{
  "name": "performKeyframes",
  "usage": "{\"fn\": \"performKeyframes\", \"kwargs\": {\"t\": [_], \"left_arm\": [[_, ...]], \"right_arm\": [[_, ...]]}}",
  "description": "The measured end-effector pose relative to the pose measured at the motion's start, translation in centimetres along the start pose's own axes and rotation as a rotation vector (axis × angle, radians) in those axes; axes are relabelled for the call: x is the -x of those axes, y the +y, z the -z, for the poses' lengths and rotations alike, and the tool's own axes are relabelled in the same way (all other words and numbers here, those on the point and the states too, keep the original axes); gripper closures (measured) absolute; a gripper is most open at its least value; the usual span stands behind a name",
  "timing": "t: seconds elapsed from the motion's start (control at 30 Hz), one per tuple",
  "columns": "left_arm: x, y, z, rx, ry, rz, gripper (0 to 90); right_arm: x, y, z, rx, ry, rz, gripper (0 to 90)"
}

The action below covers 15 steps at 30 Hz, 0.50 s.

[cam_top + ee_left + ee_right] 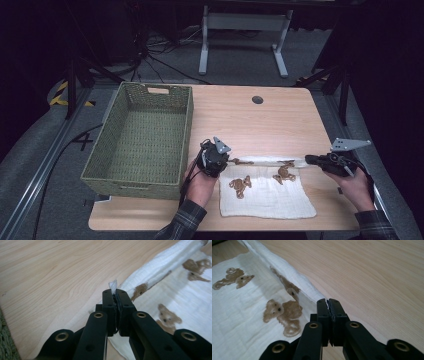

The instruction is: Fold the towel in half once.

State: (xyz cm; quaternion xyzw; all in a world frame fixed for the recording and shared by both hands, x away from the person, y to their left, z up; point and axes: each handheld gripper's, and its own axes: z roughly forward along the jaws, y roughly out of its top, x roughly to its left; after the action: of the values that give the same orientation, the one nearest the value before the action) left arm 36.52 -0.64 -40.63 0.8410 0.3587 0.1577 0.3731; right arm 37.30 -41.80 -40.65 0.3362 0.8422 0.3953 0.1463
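High view: left gripper (218,156) & right gripper (314,160) each clamped on a far corner of bear-print cloth (267,192), lying near table's front edge. Keep fold edge taut, hands level, corners aligned w/ near hem.

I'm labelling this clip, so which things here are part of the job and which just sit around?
In the job: white cloth with bear prints; left gripper and right gripper, each shut on a far corner of it.
Lying about: green woven basket; wooden table.
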Motion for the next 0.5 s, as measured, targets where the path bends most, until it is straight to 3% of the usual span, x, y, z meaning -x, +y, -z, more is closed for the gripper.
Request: {"fn": "performKeyframes", "kwargs": {"t": [0.13,0.3,0.5], "left_arm": [[0.8,-1.3,0.5,-0.023,-0.028,0.001,86.9],[1.4,-3.0,-0.6,-0.105,-0.058,-0.011,86.8],[1.7,-3.7,-2.0,-0.174,-0.075,-0.025,86.5]], "right_arm": [[-1.1,-1.0,0.5,-0.004,0.031,-0.006,88.3],[-2.5,-2.7,-0.3,-0.071,0.086,-0.008,88.3],[-3.3,-3.7,-1.8,-0.157,0.121,0.014,88.3]]}}
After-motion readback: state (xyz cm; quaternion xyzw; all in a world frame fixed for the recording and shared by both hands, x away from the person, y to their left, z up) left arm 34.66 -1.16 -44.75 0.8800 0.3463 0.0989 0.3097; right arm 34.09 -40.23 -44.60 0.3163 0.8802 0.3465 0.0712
